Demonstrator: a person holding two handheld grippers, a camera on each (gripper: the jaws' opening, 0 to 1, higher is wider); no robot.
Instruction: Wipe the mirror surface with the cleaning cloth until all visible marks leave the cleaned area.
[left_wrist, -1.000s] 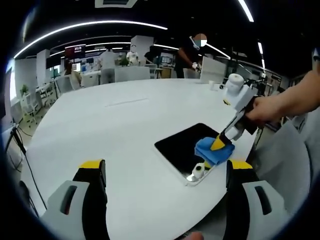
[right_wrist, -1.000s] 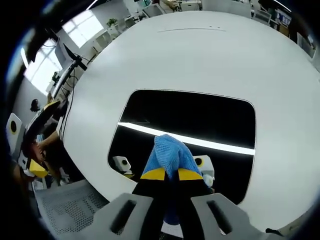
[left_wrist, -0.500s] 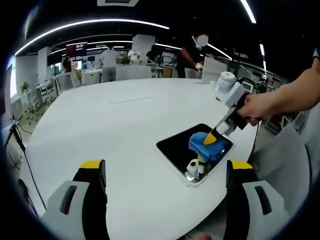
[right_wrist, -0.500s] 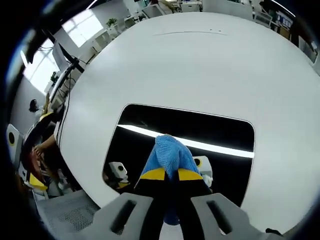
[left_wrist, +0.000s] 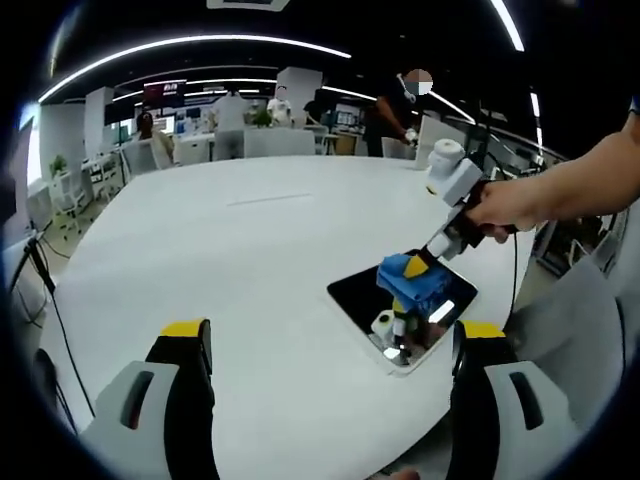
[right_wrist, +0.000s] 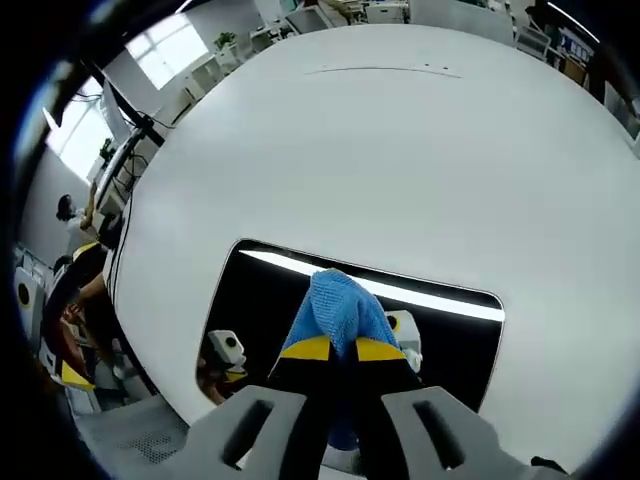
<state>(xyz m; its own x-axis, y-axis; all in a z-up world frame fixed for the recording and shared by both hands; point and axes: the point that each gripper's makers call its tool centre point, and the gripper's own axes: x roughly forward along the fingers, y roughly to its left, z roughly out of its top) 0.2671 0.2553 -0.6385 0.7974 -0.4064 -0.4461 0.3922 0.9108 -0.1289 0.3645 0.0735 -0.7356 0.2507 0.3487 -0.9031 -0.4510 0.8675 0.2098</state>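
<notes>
Right gripper view has the right claw (right_wrist: 333, 349) clamped on the blue cloth (right_wrist: 338, 308), pressed mid-mirror (right_wrist: 270, 300); no marks visible, wiping looks underway; left claw (left_wrist: 330, 345) gapes empty.

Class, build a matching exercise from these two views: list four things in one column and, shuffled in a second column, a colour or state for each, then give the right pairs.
Column one:
1. cleaning cloth
2. mirror
3. left gripper
4. table

Column two:
A. white, round-edged, bearing the mirror
B. blue, pinched in the right gripper
C. dark, reflecting a bright strip of light
D. jaws wide apart, holding nothing

Pairs: 1-B, 2-C, 3-D, 4-A
</notes>
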